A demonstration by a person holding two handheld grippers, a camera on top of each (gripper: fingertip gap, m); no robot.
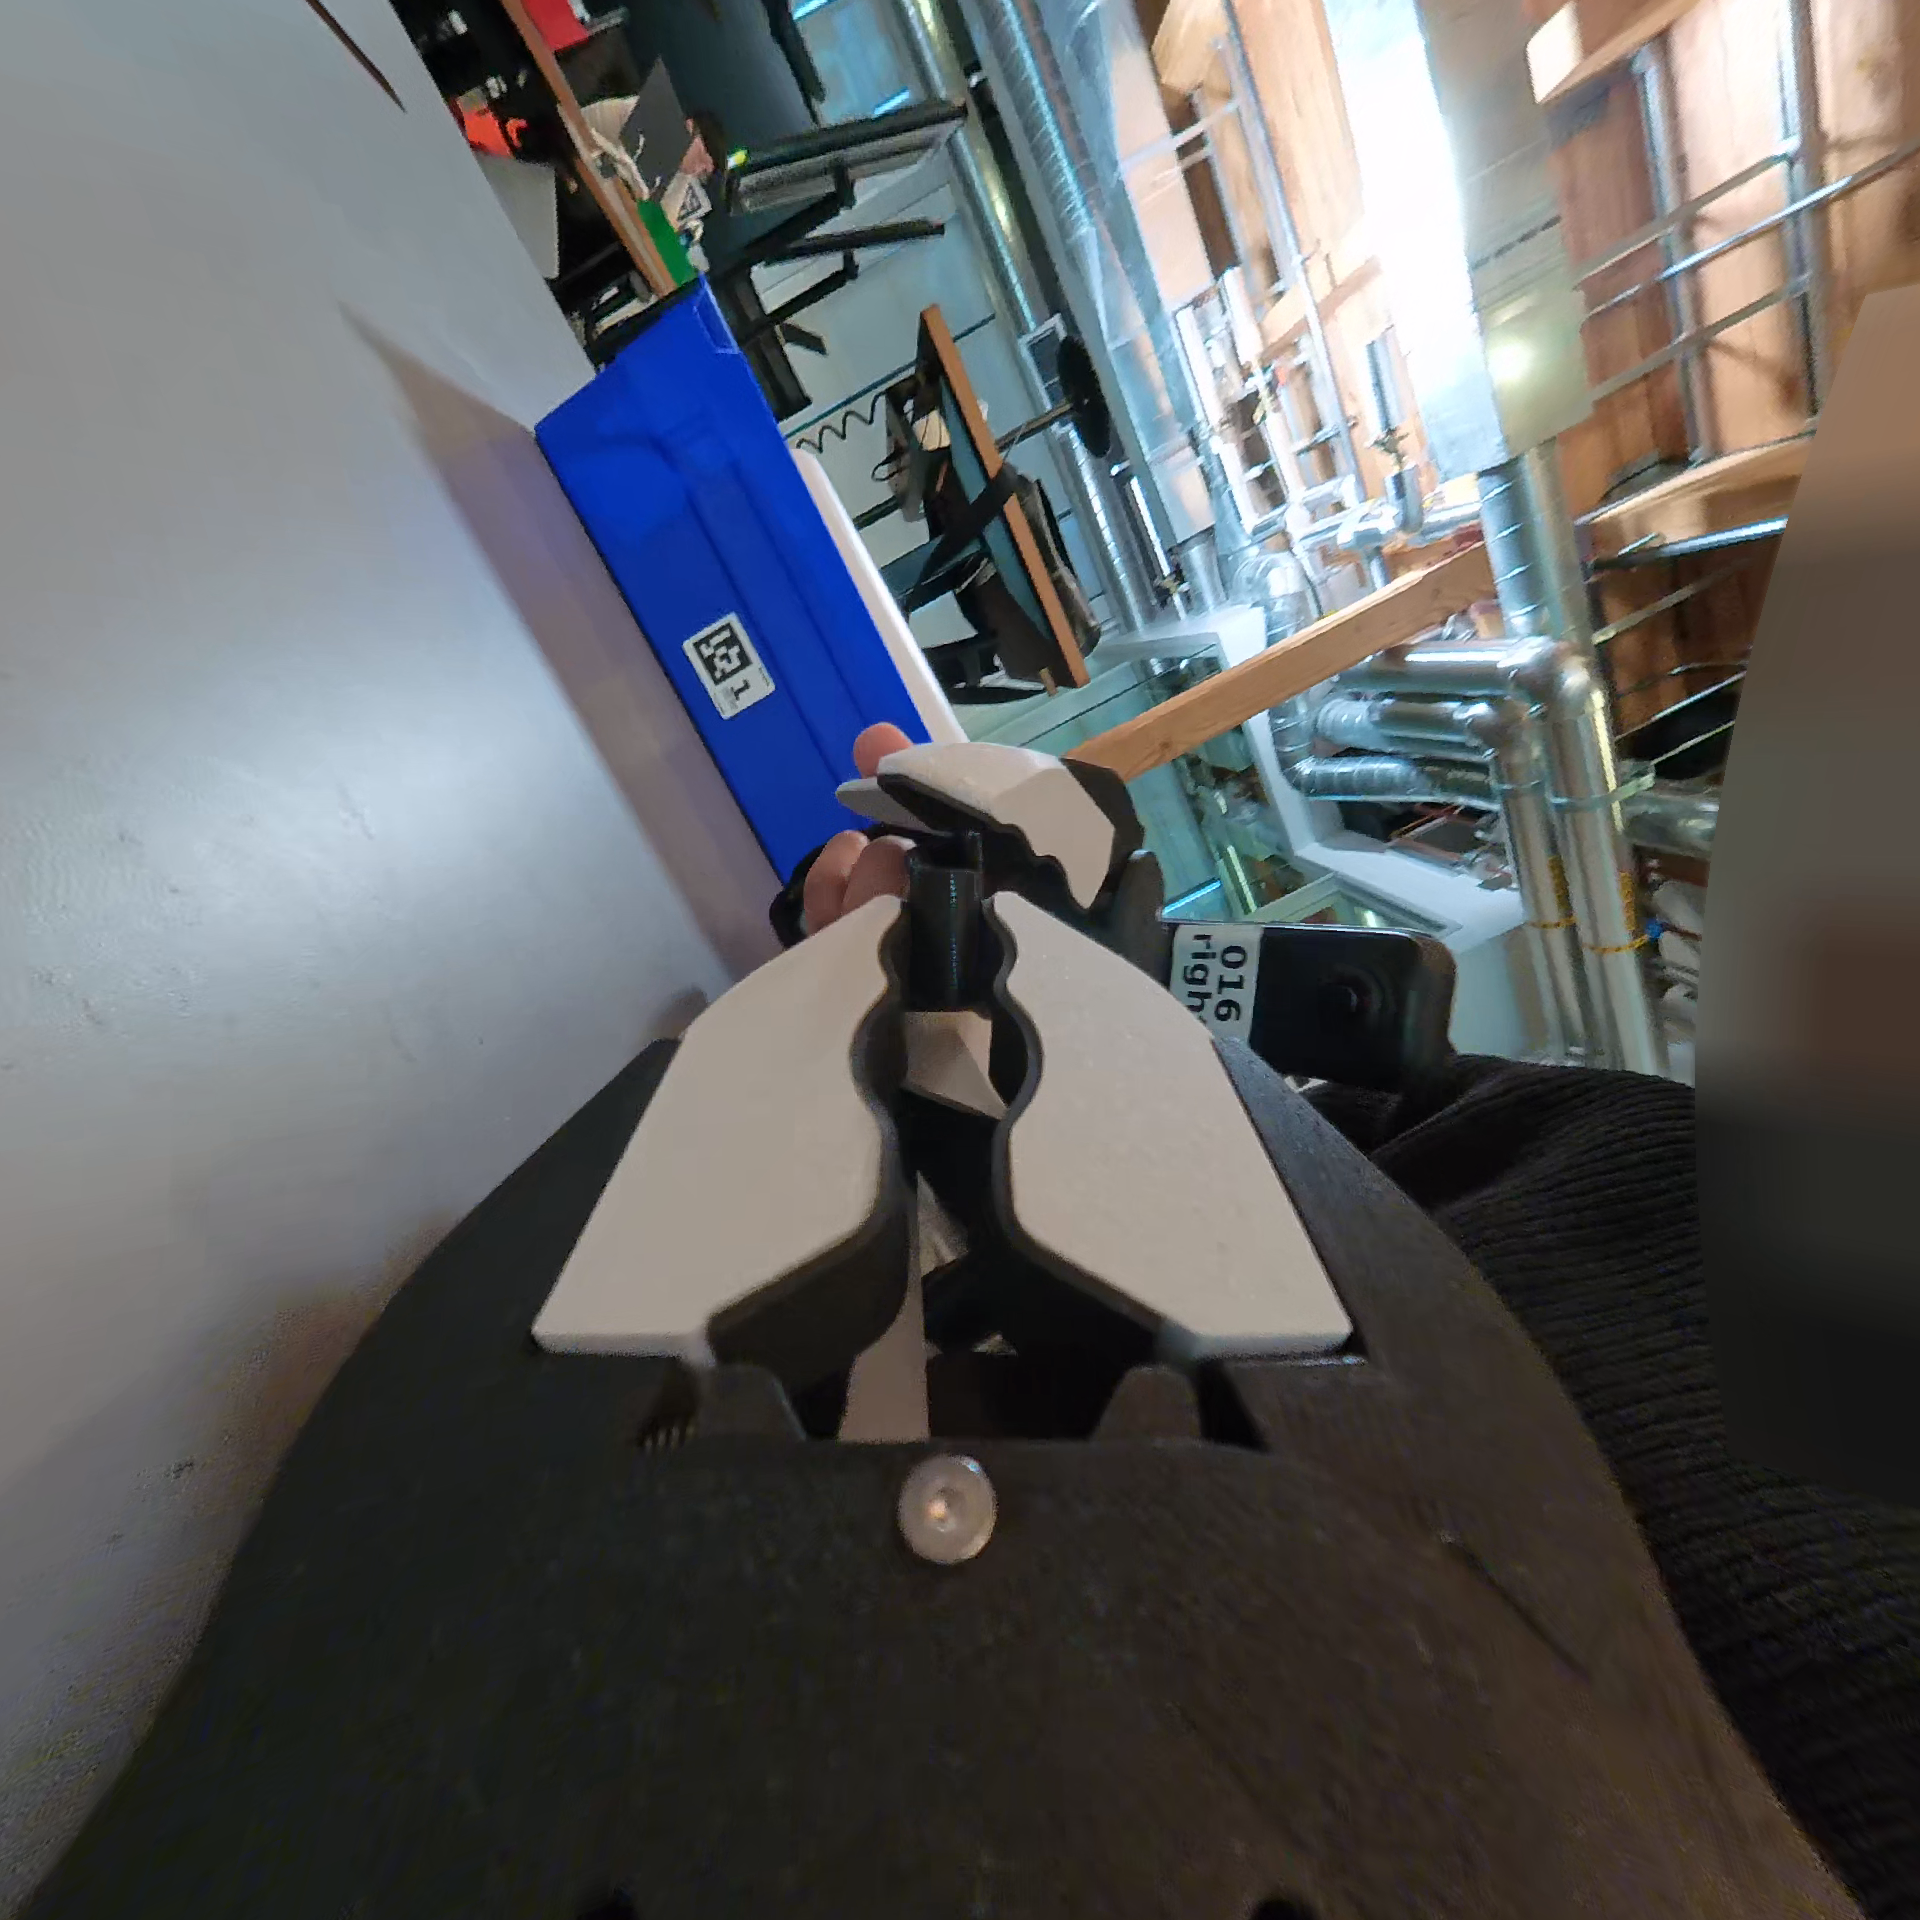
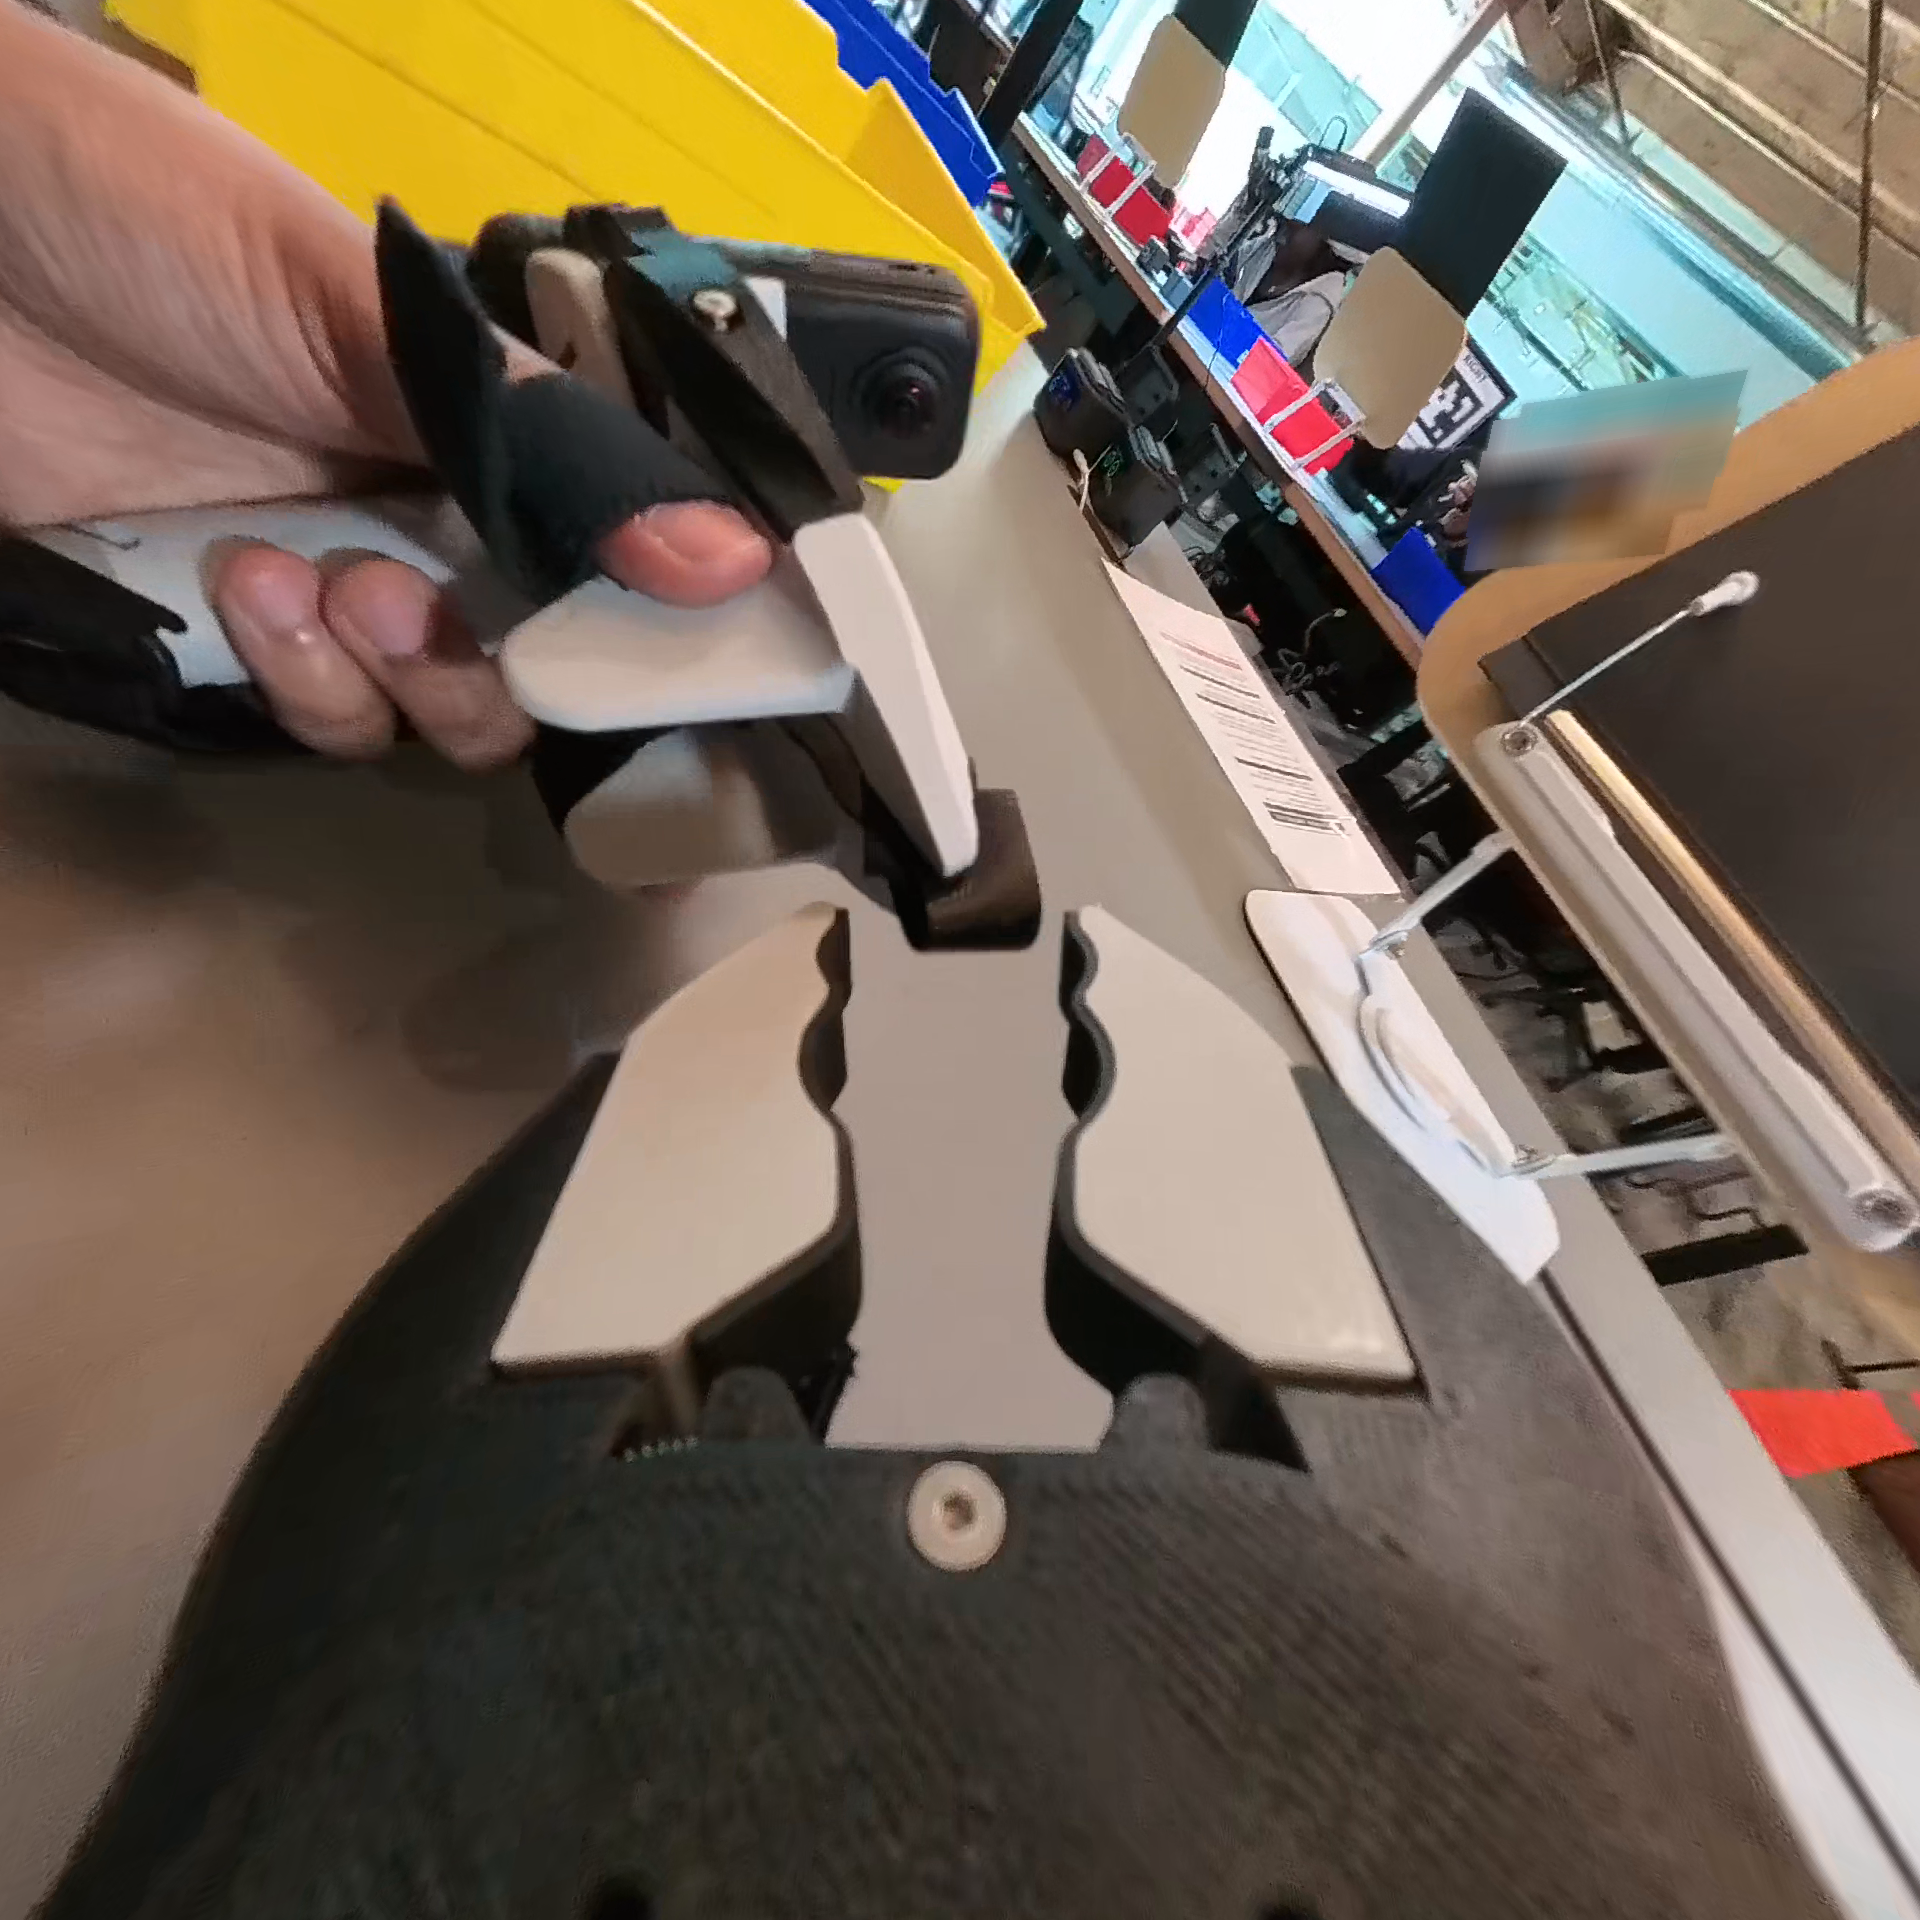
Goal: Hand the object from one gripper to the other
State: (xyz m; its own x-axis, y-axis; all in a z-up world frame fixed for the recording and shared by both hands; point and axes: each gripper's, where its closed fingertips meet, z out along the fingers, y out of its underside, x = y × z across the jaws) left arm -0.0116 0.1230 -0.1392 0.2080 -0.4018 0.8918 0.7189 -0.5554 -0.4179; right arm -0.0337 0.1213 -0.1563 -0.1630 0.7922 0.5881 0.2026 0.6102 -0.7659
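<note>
A small black plastic part [image 1: 940, 925] is clamped between the white fingers of my left gripper [image 1: 940, 914], which is shut on it. It shows as a dark block [image 2: 987, 873] in the right wrist view, held at the tip of the left gripper [image 2: 951, 857], which comes in from the upper left in a person's gloved hand. My right gripper [image 2: 956, 912] is open with its jaws wide apart. The part sits just ahead of its fingertips, level with the gap. In the left wrist view the right gripper [image 1: 997, 831] meets the part's far end.
A blue bin [image 1: 707, 582] stands on the pale table [image 1: 260, 727]. Yellow bins [image 2: 623, 125] stand at the back. A printed sheet [image 2: 1247, 748] lies near the table's right edge. A black panel on a white stand [image 2: 1714, 779] is at the right.
</note>
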